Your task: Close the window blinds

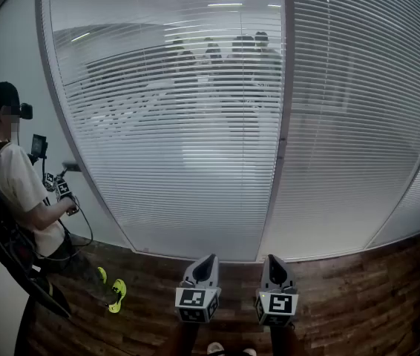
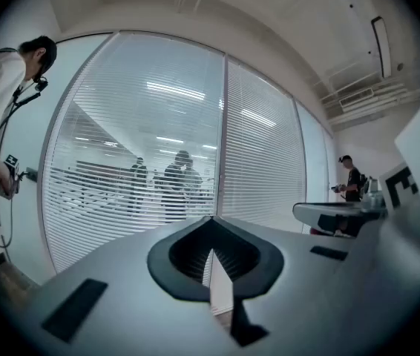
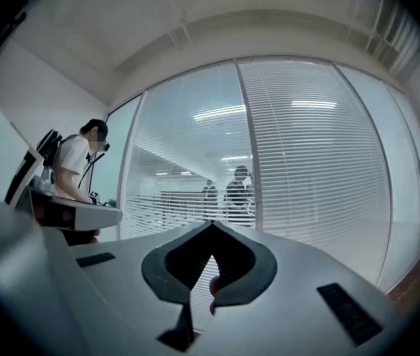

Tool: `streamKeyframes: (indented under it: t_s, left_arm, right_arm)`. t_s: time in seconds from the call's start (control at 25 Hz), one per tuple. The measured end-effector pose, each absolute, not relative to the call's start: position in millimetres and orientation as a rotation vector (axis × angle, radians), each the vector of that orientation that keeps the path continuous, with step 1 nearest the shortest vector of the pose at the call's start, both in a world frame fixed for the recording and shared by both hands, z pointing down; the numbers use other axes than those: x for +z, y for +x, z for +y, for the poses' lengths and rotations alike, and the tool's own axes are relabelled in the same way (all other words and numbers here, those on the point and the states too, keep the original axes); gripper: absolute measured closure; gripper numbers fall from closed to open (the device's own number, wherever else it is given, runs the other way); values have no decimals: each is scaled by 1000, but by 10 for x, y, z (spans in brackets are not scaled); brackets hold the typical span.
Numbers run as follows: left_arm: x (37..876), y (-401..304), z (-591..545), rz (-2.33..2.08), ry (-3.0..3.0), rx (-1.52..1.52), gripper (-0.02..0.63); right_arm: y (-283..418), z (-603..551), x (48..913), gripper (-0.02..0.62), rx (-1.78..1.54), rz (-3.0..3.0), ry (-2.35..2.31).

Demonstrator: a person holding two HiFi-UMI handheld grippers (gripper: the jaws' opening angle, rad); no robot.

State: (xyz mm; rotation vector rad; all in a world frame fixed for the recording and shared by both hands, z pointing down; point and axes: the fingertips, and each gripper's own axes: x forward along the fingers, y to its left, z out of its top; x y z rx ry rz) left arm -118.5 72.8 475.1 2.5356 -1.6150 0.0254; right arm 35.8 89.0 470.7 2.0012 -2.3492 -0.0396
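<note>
Blinds [image 1: 173, 124] cover the glass wall ahead of you, slats tilted enough that figures show through. Only the left gripper view catches a second person [image 2: 352, 178] far right. Your left gripper [image 1: 208, 262] and right gripper [image 1: 272, 261] are closed, empty, short of the slats. Only your head view shows the bystander [image 1: 17, 191] wearing yellow shoes [image 1: 117, 294].

Two grippers show near, the left gripper [image 1: 207, 261] and the right gripper [image 1: 272, 261], with two marker cubes [image 1: 197, 300]. Two slatted blinds cover the far window, the left blind [image 1: 173, 139] and the right blind [image 1: 358, 117], split by one mullion [image 1: 285, 124]. One person [image 1: 17, 191] stands left in two yellow shoes [image 1: 117, 294]; a second person [image 2: 352, 180] stands far right. At least three figures [image 1: 241, 54] show behind the glass.
</note>
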Motion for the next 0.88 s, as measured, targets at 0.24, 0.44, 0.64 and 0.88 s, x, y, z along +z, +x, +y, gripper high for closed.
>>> streamKeyframes:
  t_s: [0.24,0.44,0.64,0.88]
  left_arm:
    - [4709,-1191,707,-1671,2515,67,606]
    - [4626,-1120,631,-1624,2550,7,606]
    - [4721,-1153,674,-1632,2548,18,606]
    - [4680,-1192,652,-1660,2550,36,606]
  right_arm:
    - [347,849,4635,595,-45,-2396,1978]
    - [308,760,4536,595,-116,-2414,1972]
    - [270,781,4531,595,-138,-2428,1958]
    - [178,783,4524,595,-261,-2377,1930]
